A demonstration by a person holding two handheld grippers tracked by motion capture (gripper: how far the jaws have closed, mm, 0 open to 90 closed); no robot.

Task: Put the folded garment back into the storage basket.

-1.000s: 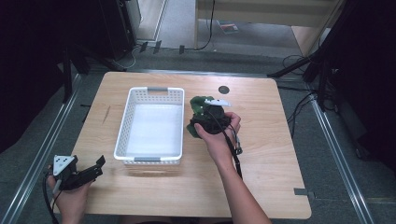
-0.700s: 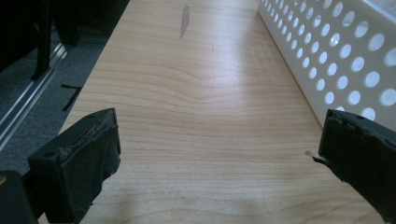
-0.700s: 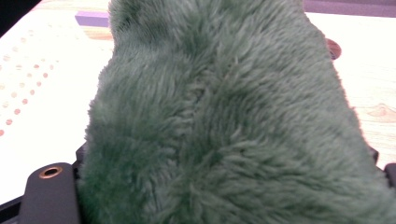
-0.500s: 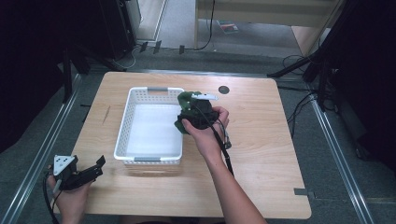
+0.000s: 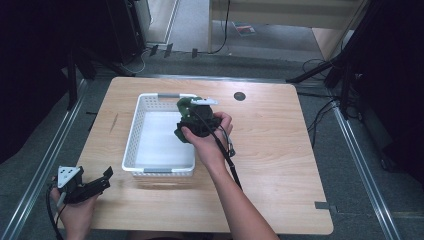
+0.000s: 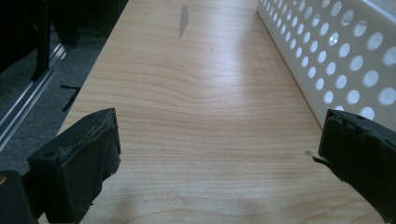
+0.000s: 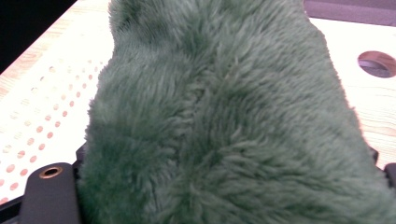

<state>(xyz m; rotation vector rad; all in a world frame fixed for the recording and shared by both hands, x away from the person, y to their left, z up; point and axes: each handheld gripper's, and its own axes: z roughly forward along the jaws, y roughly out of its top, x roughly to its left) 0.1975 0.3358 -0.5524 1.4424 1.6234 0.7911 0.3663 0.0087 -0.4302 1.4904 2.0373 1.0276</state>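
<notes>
Hiding our right tool (image 5: pixel 192 117) almost wholly, the green plush toy (image 7: pixel 224 121) is pinched over the white basket's (image 5: pixel 131 145) right rim; our left tool (image 6: pixel 219 158) gapes above bare worktop (image 6: pixel 187 93).

Two black two-jaw claws, hand-held. Left claw (image 5: pixel 107 176): grey three-cornered plate on top, thin black cable trailing below, thick black pads with frayed, worn edges. Right claw (image 5: pixel 192 117): black cable along a bare forearm, brass-ringed screw hole in its black body.

No readable text, labels, brands, numbers or signs anywhere.
</notes>
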